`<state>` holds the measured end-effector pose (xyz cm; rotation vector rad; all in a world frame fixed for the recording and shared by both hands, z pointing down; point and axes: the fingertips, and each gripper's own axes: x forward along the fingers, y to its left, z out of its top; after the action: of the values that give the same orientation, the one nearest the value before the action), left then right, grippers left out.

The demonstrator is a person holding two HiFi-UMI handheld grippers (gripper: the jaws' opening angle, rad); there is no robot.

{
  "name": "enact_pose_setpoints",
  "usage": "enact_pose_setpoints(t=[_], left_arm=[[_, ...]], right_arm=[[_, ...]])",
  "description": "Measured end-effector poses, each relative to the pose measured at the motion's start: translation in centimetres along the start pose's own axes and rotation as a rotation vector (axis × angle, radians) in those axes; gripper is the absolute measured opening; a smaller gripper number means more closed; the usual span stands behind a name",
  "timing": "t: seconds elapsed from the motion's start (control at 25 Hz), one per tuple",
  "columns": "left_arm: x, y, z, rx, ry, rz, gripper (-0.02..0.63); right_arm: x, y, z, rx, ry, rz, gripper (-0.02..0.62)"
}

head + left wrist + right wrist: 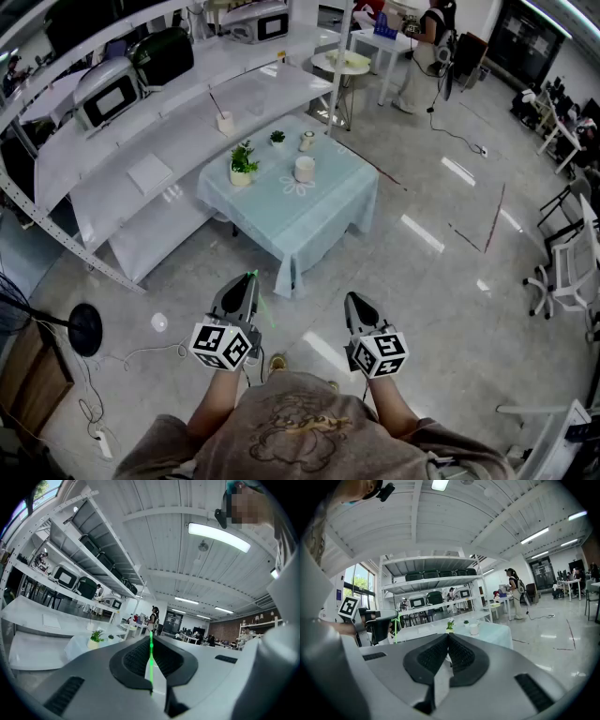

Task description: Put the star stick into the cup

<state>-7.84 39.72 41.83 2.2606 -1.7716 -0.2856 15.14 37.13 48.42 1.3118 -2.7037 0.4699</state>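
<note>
My left gripper [249, 279] is shut on a thin green star stick [151, 658], which runs between the jaws and pokes out past their tips. That green stick [255, 291] also shows in the head view. My right gripper [358, 302] is shut with nothing in it, and its closed jaws fill the bottom of the right gripper view [448, 637]. A white cup [304, 169] stands on the small table with the light blue cloth [323, 211], well ahead of both grippers. The cup [474, 629] and the left gripper [379, 623] with its stick appear in the right gripper view.
On the table stand a potted plant [242, 165], a tiny plant [277, 138] and a small jar [307, 141]. White shelving [141, 141] runs along the left and behind. A person [427, 47] stands far off. A fan base [84, 328] and cables lie at left.
</note>
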Motion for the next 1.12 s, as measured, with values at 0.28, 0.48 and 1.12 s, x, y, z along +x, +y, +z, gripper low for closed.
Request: enact_pose_setpoints(t=[0.28,0.48,1.12], left_arm=[[1.0,1.6,0.0,0.009,0.017,-0.030,0.032],[2.2,2.9,0.4,0.012,0.022,-0.082,0.032],[8.4,6.1,1.4,0.000,0.018,-0.159,0.032]], right_arm=[[2.1,0.6,0.3,0.002,-0.015,-0.021,0.003],[3.1,1.2,0.4,0.009,-0.034,-0.065,0.005],[7.7,-0.6,1.1,0.017,-0.048,-0.140,0.005]])
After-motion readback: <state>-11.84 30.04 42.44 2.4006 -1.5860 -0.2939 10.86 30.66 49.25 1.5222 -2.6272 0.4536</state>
